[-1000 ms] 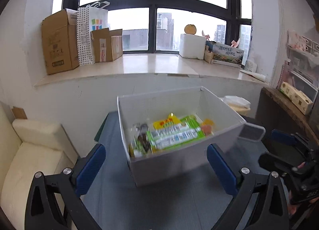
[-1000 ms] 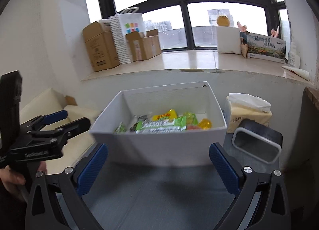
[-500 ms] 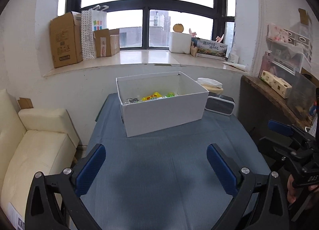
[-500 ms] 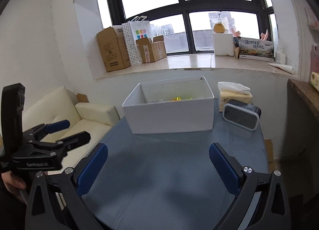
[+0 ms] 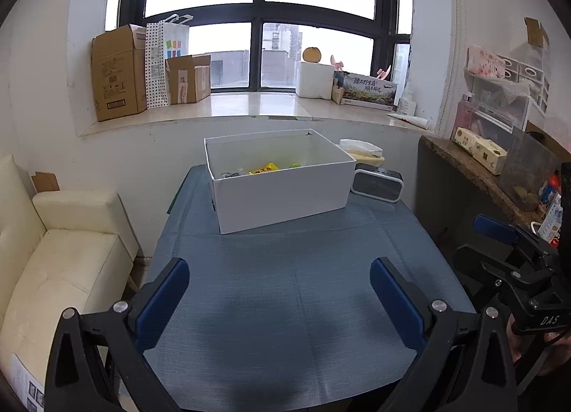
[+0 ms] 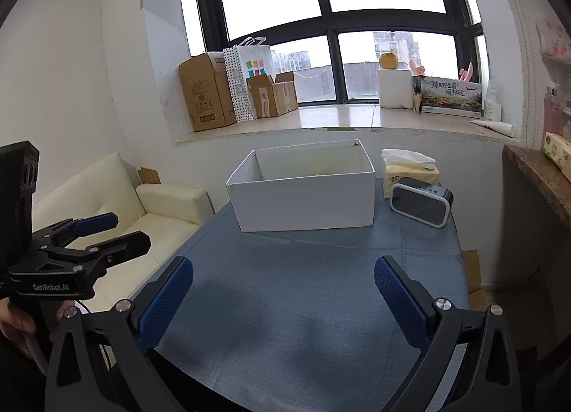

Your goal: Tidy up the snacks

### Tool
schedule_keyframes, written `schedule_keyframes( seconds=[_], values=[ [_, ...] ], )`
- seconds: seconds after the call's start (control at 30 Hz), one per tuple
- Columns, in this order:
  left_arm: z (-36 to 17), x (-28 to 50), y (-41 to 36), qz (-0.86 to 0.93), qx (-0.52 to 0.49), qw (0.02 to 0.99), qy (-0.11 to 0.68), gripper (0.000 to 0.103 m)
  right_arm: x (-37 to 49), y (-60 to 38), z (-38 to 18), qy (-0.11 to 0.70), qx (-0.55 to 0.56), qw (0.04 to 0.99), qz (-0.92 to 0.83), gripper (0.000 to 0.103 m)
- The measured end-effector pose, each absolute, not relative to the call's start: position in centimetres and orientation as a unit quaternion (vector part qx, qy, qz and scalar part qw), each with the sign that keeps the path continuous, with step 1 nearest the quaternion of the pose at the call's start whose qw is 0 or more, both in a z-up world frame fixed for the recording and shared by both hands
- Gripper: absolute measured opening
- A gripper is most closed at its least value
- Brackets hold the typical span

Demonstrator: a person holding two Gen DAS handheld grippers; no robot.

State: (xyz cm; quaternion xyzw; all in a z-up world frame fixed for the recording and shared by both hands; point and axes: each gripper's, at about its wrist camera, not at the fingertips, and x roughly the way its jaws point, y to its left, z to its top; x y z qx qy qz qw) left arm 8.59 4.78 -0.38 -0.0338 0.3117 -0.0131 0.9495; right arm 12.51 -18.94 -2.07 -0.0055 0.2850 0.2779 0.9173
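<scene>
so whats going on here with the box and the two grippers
A person holds a gripper in each hand above a blue-covered table. The left gripper and the right gripper are both open and empty. The snacks lie inside the white box at the far end, beside a small speaker. No snack is visible on the cloth.

The tabletop (image 5: 296, 290) is covered with a blue-grey cloth, creased in a few straight lines. At its far end stands an open white box (image 5: 282, 194), set slightly askew to the table's edges, with yellow and green snack packets (image 5: 266, 169) showing over its near wall. Just beside the box's right end lies a dark speaker (image 5: 376, 186) with a pale rim, tilted back. Behind the speaker, against the wall, sits a pack of tissues (image 6: 410, 171) with a white sheet sticking out on top. The near stretch of cloth carries only soft shadows.
</scene>
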Motion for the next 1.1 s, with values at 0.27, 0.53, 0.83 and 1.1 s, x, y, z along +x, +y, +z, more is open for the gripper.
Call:
schedule_keyframes(
  seconds=[0.27, 0.53, 0.83, 1.1],
  values=[
    [-0.31, 8.66, 4.37, -0.015, -0.029, 0.949, 0.313, 0.103, 12.11, -18.78, -2.07, 0.284, -0.012, 0.917, 0.282, 0.103],
    [-0.54, 8.83, 4.23, -0.022, -0.03, 0.948, 0.316, 0.103, 12.04, -19.09, -1.9, 0.282, -0.012, 0.917, 0.281, 0.103],
    [-0.59, 8.95, 4.38, -0.023, -0.032, 0.947, 0.317, 0.103, 11.96, -19.1, -1.75, 0.281, -0.014, 0.917, 0.282, 0.103],
    [-0.62, 8.92, 4.24, -0.021, -0.029, 0.947, 0.319, 0.103, 11.89, -18.83, -1.68, 0.283, -0.016, 0.916, 0.283, 0.103]
  ],
)
